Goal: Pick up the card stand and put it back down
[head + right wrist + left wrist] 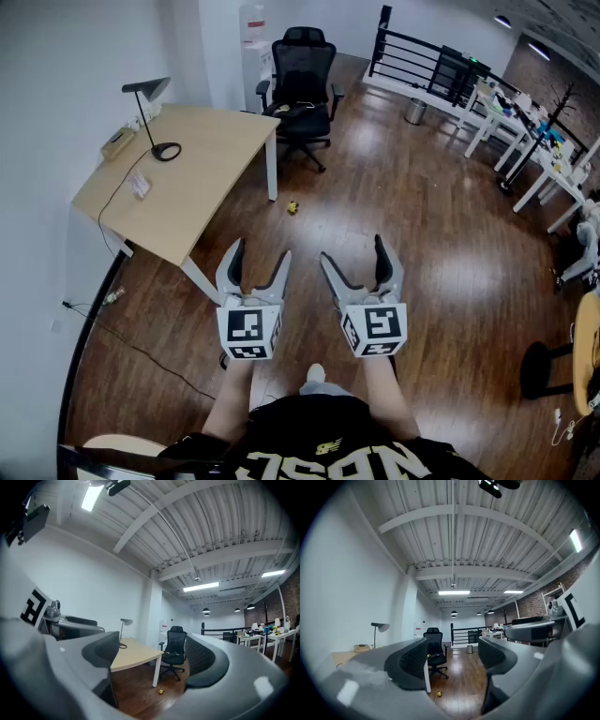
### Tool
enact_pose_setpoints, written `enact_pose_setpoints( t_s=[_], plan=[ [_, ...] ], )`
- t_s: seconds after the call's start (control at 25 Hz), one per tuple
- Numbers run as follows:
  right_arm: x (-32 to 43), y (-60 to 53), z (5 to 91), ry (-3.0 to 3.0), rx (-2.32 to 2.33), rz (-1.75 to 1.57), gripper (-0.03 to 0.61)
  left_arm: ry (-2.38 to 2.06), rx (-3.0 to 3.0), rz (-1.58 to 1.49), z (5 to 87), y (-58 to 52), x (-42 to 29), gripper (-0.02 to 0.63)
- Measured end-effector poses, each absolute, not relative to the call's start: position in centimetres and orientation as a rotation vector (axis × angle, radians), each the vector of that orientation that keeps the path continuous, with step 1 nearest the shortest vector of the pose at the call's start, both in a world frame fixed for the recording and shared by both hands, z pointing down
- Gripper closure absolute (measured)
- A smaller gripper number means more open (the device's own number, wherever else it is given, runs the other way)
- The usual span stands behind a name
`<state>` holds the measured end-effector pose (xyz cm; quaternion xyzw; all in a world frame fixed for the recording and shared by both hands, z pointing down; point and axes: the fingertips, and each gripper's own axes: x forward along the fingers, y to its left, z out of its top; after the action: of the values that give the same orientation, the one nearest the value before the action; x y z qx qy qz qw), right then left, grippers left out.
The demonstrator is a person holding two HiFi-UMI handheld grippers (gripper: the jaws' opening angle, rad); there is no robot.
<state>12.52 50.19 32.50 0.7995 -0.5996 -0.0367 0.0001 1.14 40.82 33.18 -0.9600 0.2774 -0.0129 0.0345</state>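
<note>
I hold both grippers out in front of me above the wooden floor, level and side by side. My left gripper (260, 253) is open with nothing between its jaws, and so is my right gripper (353, 251). A light wooden desk (206, 178) stands ahead to the left, well beyond both grippers. A small white item (139, 185) lies on it beside a cable; I cannot tell whether it is the card stand. In the left gripper view the open jaws (452, 656) frame the room and a chair. The right gripper view (152, 656) looks past its jaws at the desk (133, 656).
A black desk lamp (167, 151) and a small box (118, 142) stand on the desk. A black office chair (305, 84) sits behind it. A small yellow object (292, 207) lies on the floor. A black railing (422, 61) and white tables (525, 141) are at the far right.
</note>
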Motion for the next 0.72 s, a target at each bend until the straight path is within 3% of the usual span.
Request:
enact_pose_setpoints(
  t_s=[0.36, 0.72],
  plan=[
    [21.1, 52.0, 32.9, -1.865, 2.529, -0.106, 0.140, 0.847, -2.932, 0.017, 32.4, 41.6, 10.4, 0.293],
    [24.6, 49.8, 36.0, -1.921, 2.555, -0.054, 0.143, 0.822, -2.968, -0.104, 36.5, 38.9, 13.5, 0.293]
  ],
)
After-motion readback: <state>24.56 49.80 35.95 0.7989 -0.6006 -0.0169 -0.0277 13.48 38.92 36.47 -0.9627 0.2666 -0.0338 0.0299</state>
